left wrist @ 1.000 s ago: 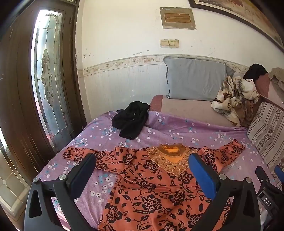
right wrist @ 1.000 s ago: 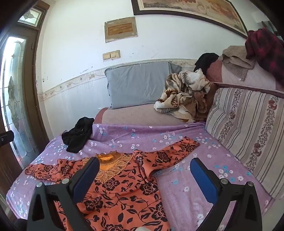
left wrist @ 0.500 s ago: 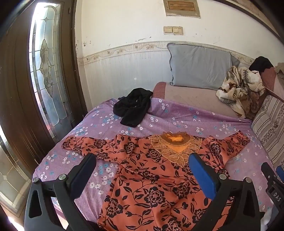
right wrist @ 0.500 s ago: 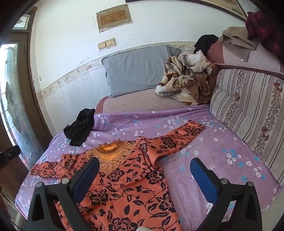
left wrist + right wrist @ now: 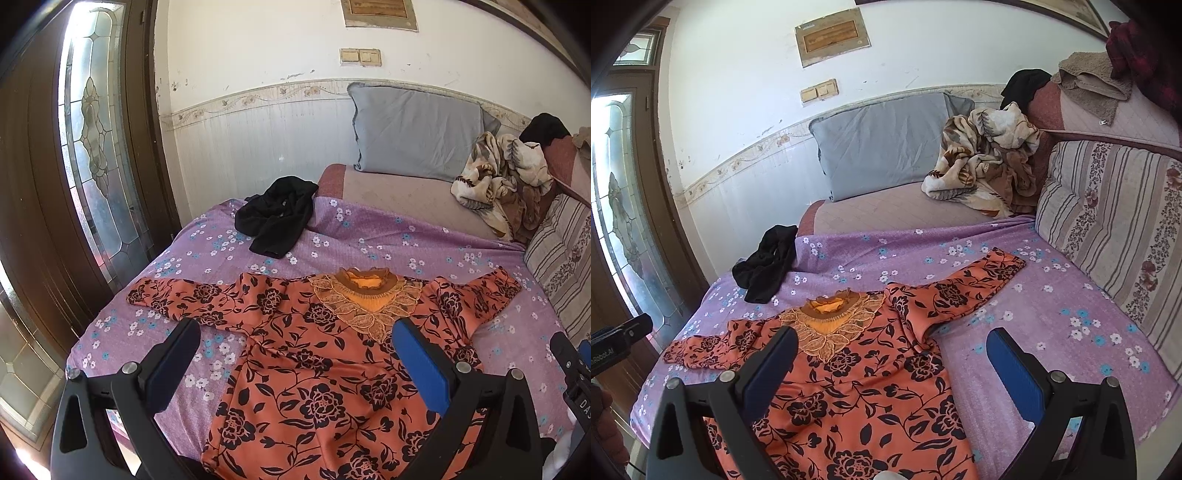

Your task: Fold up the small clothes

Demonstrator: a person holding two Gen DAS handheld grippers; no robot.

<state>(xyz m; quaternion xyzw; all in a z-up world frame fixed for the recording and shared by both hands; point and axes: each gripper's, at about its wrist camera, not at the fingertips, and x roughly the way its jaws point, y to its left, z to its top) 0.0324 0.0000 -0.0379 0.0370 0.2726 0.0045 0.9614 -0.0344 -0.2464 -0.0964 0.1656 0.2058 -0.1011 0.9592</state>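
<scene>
So far, nothing of the folding shows as done. The orange floral top (image 5: 317, 369) lies face up and flat on the bed (image 5: 369, 240), over its purple flowered sheet, neckline away from the cameras, with both sleeves spread out to the sides. One sleeve (image 5: 177, 299) reaches toward the door side; the other sleeve (image 5: 971, 288) angles out toward the striped cushion (image 5: 1115, 221). No crease or fold-over can be seen in the body of the garment, so every fold appears still to be made (sleeves in first, most likely, then the body). A crumpled black garment (image 5: 277, 221) sits farther up the bed, apart from the top, and looks unfolded as well.

The left gripper (image 5: 295, 354) hangs over the top's body with its jaws spread wide, holding nothing; no contact with the cloth can be seen. The right gripper (image 5: 890, 365) is likewise spread wide and empty, poised over the top's right flank and the bare sheet beside it, under the armpit of the near sleeve. Neither has taken hold of any fabric yet.
</scene>
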